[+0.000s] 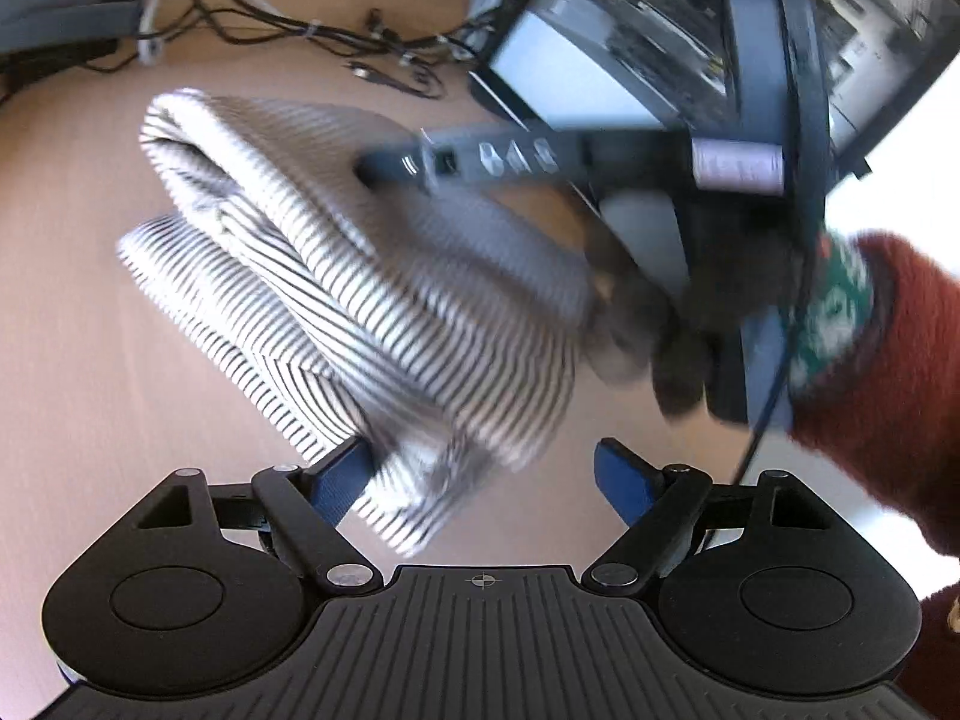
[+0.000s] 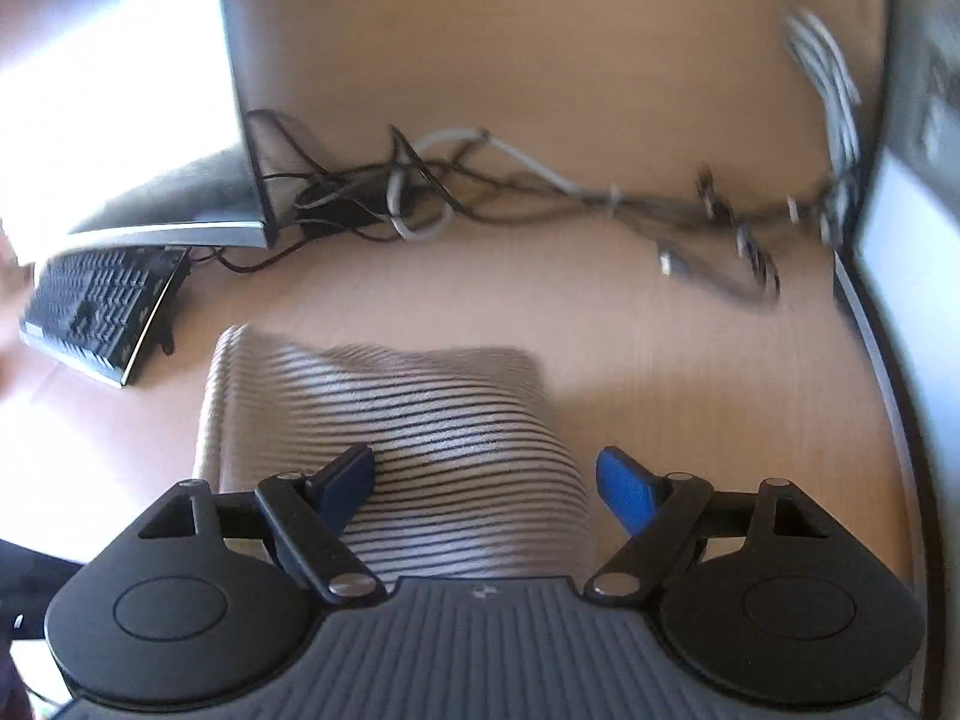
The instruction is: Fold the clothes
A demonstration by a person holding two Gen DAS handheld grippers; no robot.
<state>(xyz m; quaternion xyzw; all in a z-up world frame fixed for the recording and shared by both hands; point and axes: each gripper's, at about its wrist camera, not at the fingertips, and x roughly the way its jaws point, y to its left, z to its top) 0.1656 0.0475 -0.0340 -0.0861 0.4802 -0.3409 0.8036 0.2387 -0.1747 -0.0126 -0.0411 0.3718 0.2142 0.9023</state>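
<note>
striped garment (image 1: 372, 300) lies bunched, part-folded on desk (image 1: 78, 312); left gripper (image 1: 480, 480) jaws wide, cloth between but not pinched; right gripper (image 2: 486, 480) agape over it too, prob lining up next fold.

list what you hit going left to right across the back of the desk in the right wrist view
keyboard → monitor → tangle of black and white cables → loose connector ends → bundle of white cables
</note>
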